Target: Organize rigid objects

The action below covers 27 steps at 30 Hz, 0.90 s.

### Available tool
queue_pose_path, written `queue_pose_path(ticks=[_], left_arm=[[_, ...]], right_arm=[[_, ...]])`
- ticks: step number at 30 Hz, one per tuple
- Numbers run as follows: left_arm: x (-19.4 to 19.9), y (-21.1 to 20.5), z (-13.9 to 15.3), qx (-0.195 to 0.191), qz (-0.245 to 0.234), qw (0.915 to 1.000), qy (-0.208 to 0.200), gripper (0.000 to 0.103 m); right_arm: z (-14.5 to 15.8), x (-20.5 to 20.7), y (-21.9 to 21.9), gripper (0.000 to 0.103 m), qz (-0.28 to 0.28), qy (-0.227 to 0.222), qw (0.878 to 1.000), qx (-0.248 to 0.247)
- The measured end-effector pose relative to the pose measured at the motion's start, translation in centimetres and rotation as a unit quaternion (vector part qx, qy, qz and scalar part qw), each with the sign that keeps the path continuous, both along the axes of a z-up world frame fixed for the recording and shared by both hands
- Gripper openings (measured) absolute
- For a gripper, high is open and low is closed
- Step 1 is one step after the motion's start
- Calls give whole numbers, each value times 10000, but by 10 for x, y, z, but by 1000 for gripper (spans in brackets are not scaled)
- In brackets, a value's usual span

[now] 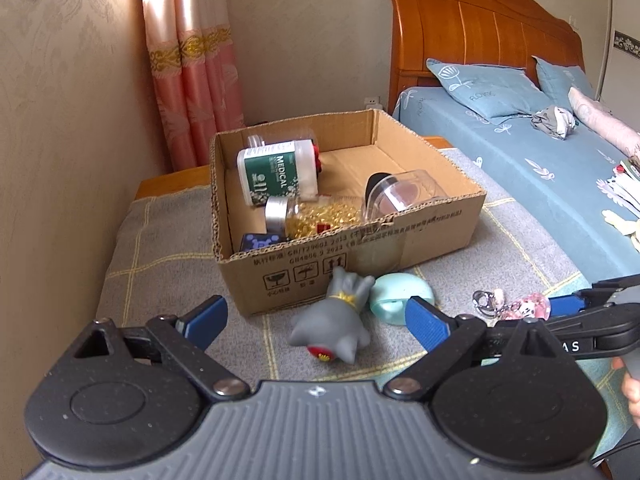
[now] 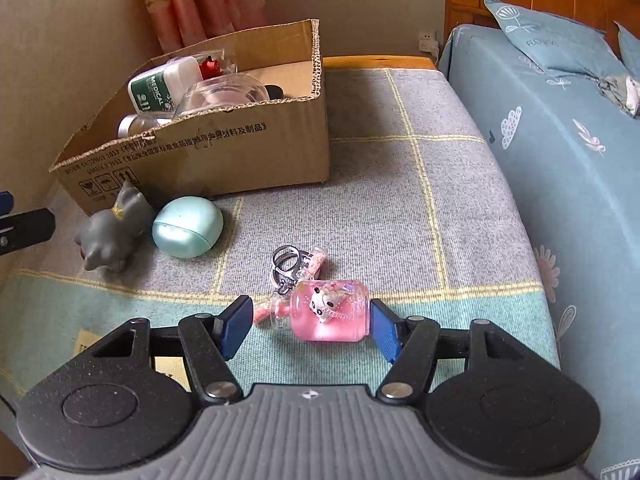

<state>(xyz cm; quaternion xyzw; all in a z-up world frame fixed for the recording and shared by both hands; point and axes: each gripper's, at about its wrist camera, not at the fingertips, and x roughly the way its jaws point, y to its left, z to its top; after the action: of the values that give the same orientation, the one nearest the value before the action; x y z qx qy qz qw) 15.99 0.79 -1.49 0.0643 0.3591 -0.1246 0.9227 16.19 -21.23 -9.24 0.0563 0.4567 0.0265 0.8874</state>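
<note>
With the right gripper [image 2: 312,326] open around the pink keychain bottle [image 2: 330,314] on the blanket [image 2: 400,184] and the left gripper [image 1: 316,322] wide over the cat [image 1: 334,320], the round bottle could have rolled free.

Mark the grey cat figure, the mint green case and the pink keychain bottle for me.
grey cat figure [image 1: 334,320]: left wrist view, on its body.
mint green case [image 2: 187,227]: right wrist view, on its domed lid.
pink keychain bottle [image 2: 330,316]: right wrist view, on its glass side.
</note>
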Motion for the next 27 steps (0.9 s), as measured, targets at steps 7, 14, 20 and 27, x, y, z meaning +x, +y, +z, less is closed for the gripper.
queue_pose_path(ticks=[7,14,20,27], left_arm=[[-2,2,-4,-14,15,10000,-4,95],[-2,-1,-13,-22,-96,9998,163,95],[-6,-6,-22,28,-237,9993,295,95],[-10,-5,-25,-4,-222,9991,350,95]], right_arm=[[-5,1,-4,58,22,-172,9997,-161],[5,-2,1,56,436,-343,9976,-415],[36,-4,5,55,1124,-543,9888,-812],[92,11,2,55,1605,-876,9786,-947]])
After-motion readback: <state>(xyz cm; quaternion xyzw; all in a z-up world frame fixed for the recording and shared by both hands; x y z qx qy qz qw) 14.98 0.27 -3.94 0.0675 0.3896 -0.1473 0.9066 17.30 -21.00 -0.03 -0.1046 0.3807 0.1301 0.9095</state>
